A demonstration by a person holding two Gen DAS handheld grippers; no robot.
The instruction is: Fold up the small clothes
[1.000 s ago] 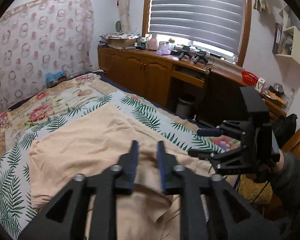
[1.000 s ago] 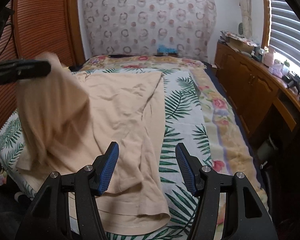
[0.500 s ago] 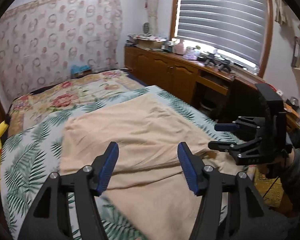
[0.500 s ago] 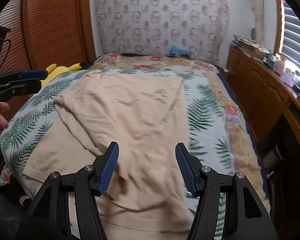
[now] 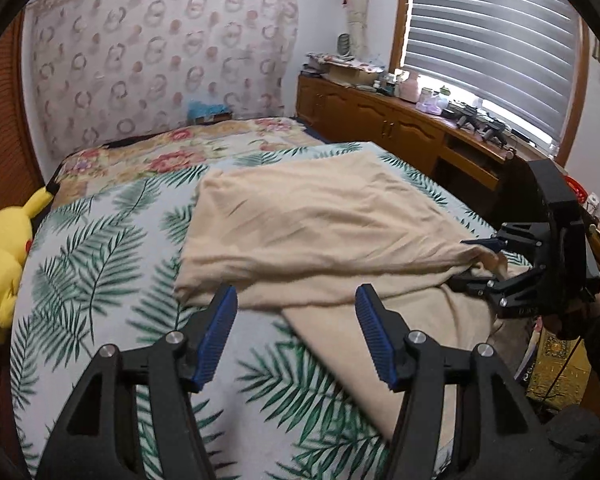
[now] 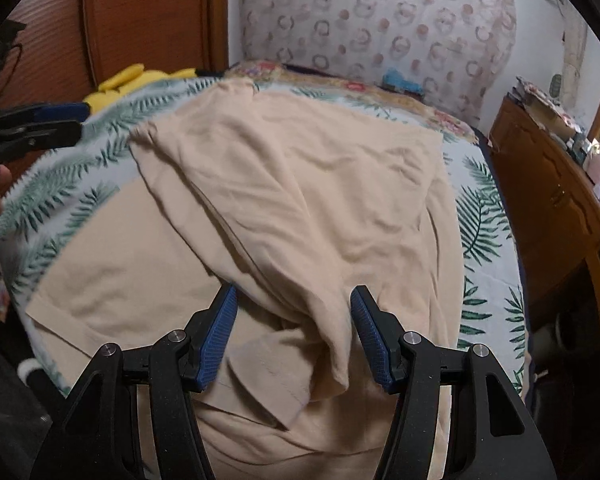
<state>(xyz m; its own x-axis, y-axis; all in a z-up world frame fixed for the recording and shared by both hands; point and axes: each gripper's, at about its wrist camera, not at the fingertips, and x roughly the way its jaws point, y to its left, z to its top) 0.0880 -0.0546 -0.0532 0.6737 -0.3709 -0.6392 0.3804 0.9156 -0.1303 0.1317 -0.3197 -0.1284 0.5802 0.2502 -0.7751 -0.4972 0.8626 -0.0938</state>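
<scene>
A peach-coloured garment lies on the bed, its left part folded over its middle. My left gripper hovers open just above the garment's near-left edge, with nothing between its pads. In the right wrist view the left gripper shows at the far left, clear of the cloth. My right gripper stands open low over the near hem of the garment. A raised fold of the cloth lies between its fingers, and the pads do not press on it. The right gripper also shows at the right of the left wrist view.
The bed has a palm-leaf sheet and a floral cover behind it. A yellow plush toy lies at the bed's left edge. A cluttered wooden cabinet runs along the right under the window. A wooden wardrobe stands at the back left.
The left gripper let go of the lifted cloth and opened; the cloth dropped folded across the garment. Both grippers sank towards the bed, and the right one now straddles a fold.
</scene>
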